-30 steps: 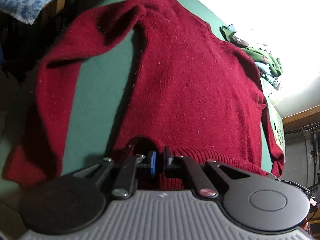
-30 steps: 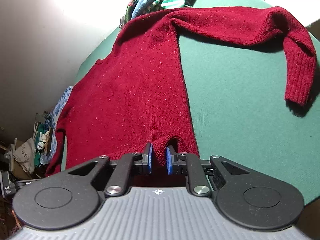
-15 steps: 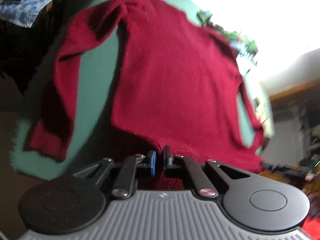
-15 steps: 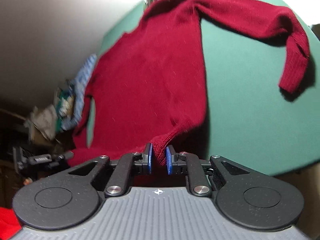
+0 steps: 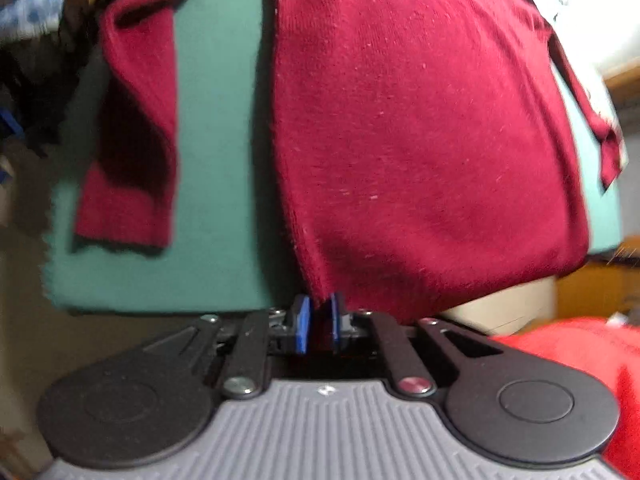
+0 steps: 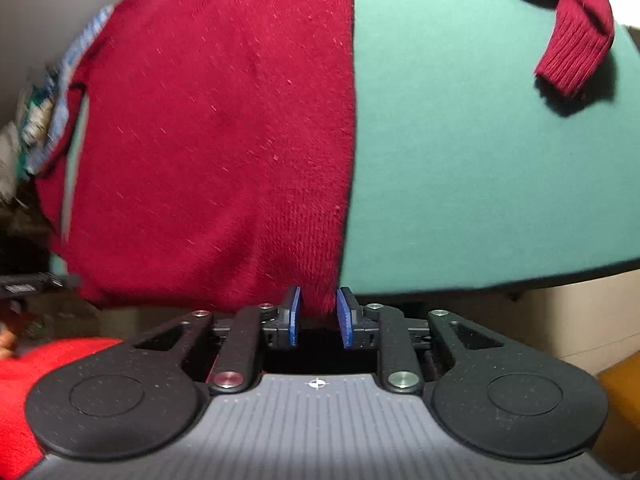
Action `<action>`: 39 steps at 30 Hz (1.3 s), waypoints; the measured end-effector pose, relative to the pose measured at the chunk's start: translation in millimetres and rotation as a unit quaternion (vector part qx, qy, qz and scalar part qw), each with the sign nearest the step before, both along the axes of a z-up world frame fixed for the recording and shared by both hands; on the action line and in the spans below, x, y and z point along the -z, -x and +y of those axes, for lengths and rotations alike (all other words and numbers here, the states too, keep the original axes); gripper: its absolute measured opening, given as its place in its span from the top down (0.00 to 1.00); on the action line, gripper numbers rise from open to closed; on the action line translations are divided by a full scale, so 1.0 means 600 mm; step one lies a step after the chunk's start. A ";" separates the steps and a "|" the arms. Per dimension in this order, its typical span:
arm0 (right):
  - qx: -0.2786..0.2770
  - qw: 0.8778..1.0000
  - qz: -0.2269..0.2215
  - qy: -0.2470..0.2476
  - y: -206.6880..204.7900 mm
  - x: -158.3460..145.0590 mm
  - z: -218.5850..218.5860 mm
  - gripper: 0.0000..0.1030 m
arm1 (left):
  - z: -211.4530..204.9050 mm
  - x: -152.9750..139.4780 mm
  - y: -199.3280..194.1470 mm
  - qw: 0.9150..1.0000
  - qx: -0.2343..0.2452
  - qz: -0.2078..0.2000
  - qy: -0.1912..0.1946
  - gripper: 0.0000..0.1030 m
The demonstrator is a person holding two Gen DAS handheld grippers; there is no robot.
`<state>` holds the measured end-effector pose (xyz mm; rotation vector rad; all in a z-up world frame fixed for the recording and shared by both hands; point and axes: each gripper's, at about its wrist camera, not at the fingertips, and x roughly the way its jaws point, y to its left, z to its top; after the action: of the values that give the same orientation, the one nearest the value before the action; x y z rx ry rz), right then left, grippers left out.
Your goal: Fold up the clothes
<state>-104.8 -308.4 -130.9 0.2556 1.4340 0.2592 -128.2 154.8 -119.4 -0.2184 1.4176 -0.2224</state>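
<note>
Sweater: a dark red knit sweater (image 5: 420, 128) lies on the green table (image 5: 216, 160), its body filling the middle of both views.
Long axis: runs from the lower centre of each frame, where the hem is, up to the top edge, where the shoulders leave the frame.
Hem: hangs past the table's near edge at the bottom of the frames, off the surface there.
Left gripper: the left gripper (image 5: 319, 322) has its blue pads close together, clamped on one hem corner.
Right gripper: the right gripper (image 6: 318, 316) pinches the other hem corner; its pads stand a little wider, with knit bunched between them.
Sleeves: the left-hand sleeve (image 5: 132, 132) drops down the left of the left wrist view, cuff toward the table's near edge; the other sleeve (image 6: 568, 36) bends in the upper right of the right wrist view, ribbed cuff pointing down.
Surroundings: bright red cloth (image 6: 24, 380) at the lower left of the right view (blurred, unclear what it is).
</note>
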 end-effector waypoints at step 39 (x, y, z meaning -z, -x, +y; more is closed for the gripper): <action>0.020 0.962 -0.272 0.016 -0.178 0.026 0.096 0.97 | -0.108 0.017 -0.219 0.963 -0.009 -0.244 -0.116 0.59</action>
<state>2.1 -251.0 -146.2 0.1688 0.8860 0.2496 2.9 90.1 -129.4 0.0204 0.9396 -0.0845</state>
